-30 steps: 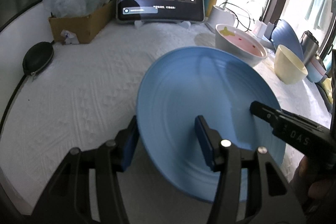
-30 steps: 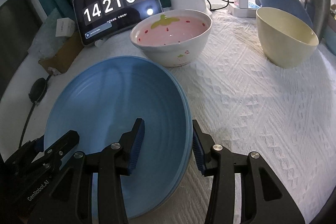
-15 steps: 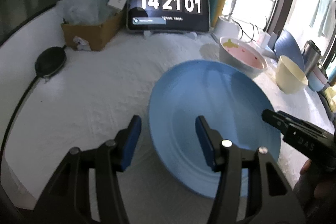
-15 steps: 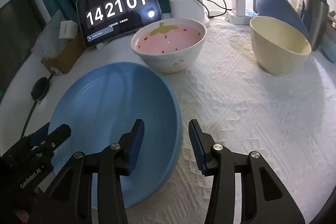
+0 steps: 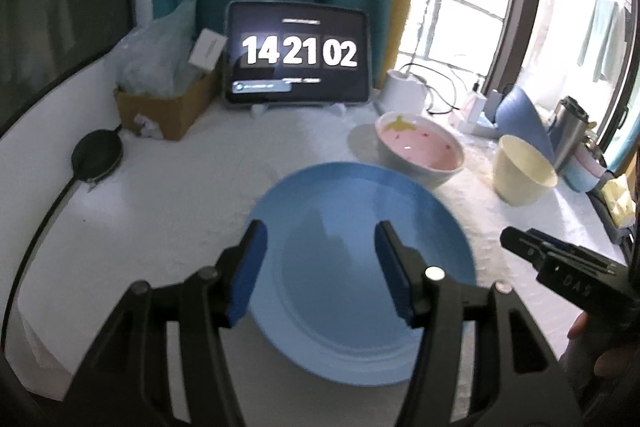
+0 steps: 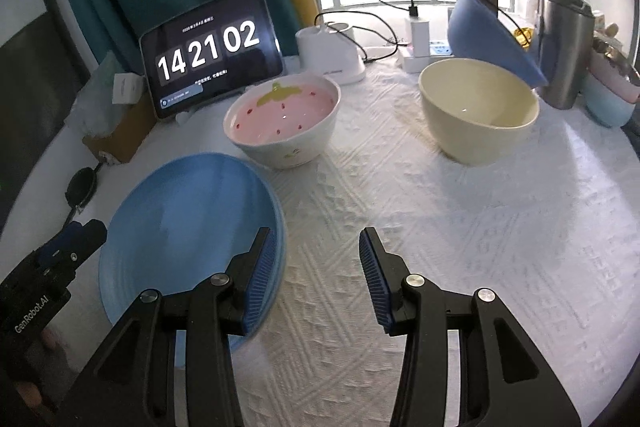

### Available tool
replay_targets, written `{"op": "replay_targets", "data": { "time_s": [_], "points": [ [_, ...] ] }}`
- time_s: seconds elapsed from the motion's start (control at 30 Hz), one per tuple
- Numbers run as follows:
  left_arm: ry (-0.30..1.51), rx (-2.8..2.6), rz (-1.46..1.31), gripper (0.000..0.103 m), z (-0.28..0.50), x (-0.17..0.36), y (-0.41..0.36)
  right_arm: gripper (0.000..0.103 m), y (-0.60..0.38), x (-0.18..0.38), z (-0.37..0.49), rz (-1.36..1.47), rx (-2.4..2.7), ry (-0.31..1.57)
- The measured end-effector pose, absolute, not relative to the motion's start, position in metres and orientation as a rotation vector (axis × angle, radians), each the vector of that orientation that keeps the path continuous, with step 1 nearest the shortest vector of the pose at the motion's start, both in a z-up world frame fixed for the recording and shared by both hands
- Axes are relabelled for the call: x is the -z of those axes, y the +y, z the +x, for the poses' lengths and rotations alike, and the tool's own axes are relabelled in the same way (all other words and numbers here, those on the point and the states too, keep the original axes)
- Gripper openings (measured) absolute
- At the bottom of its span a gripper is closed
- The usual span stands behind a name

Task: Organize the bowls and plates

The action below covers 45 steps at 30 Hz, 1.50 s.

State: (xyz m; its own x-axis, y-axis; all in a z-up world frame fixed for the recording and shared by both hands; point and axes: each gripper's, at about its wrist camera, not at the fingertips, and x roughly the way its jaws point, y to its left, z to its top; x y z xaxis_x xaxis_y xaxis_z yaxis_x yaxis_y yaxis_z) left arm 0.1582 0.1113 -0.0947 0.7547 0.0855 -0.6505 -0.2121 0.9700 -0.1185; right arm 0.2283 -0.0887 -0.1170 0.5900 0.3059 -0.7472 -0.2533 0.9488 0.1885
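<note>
The tabletop (image 6: 440,227), under a white textured cloth, runs off every edge of both views, and its far right corner is crowded and hard to read: a steel flask (image 6: 566,47) and pale blue and pink items there are cut off by the frame. A blue bowl (image 6: 488,35) tilts on its side at the far right, its lower part hidden behind the cream bowl (image 6: 478,111).

The blue plate (image 6: 188,231) lies flat on the cloth at the near left, glossy, with faint rings; in the right wrist view its edge looks doubled, so it may be more than one plate, and I cannot tell which. Its near rim is covered by gripper fingers in both views.

Just beyond it stands the strawberry bowl (image 6: 282,123), white outside, pink inside with red specks and a yellow-green leaf mark, empty. The cream bowl sits upright and empty, well to the right. A cardboard box (image 5: 168,107) at the far left holds crumpled plastic.

The left hand-held gripper (image 5: 318,267) hangs above the plate, jaws apart and gripping nothing. The right hand-held gripper (image 6: 316,279) is likewise apart and empty, over bare cloth just right of the plate.

A tablet (image 6: 212,55) showing a clock stands at the far side.
</note>
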Motion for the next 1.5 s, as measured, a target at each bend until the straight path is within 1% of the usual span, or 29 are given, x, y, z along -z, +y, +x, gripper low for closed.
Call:
{"op": "replay_targets", "data": {
  "time_s": [0.37, 1.03, 1.5],
  "points": [
    [0.674, -0.094, -0.154, 0.059, 0.174, 0.078, 0.065, 0.046, -0.132, 0.104, 0.232, 0.087, -0.284, 0.856],
    [0.666, 0.025, -0.054, 0.059, 0.212, 0.063, -0.027, 0.046, -0.219, 0.1, 0.247, 0.153, -0.198, 0.828],
    [0.658, 0.103, 0.001, 0.06, 0.262, 0.05, -0.078, 0.046, -0.266, 0.088, 0.286, 0.17, -0.15, 0.785]
  ]
}}
